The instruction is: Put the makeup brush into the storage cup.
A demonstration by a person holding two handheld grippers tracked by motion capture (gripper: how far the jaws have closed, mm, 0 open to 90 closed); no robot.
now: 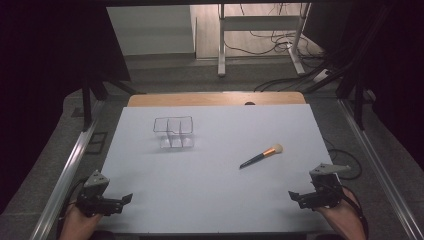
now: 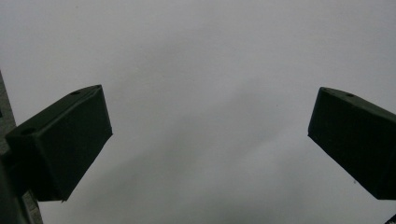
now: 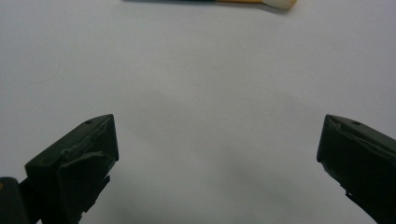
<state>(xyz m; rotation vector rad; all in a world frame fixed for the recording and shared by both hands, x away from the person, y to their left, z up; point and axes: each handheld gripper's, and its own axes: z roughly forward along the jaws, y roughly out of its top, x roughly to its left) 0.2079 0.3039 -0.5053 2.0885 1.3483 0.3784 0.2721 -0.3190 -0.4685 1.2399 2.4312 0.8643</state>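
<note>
A makeup brush (image 1: 261,156) with a dark handle, orange ferrule and pale bristles lies on the white table (image 1: 210,200), right of centre. Its bristle end (image 3: 280,3) peeks in at the top of the right gripper view. A clear plastic organiser (image 1: 173,132) with compartments stands toward the back left. My left gripper (image 1: 125,199) rests at the near left corner, jaws wide apart over bare table (image 2: 210,116), nothing between them. My right gripper (image 1: 295,196) sits at the near right corner, open and empty (image 3: 217,135), with the brush some way beyond it.
A wooden strip (image 1: 215,98) runs along the table's far edge. Metal rails (image 1: 70,170) flank both sides. Beyond stand a desk frame (image 1: 260,35) and loose cables (image 1: 280,45) on the floor. Dark curtains hang left and right.
</note>
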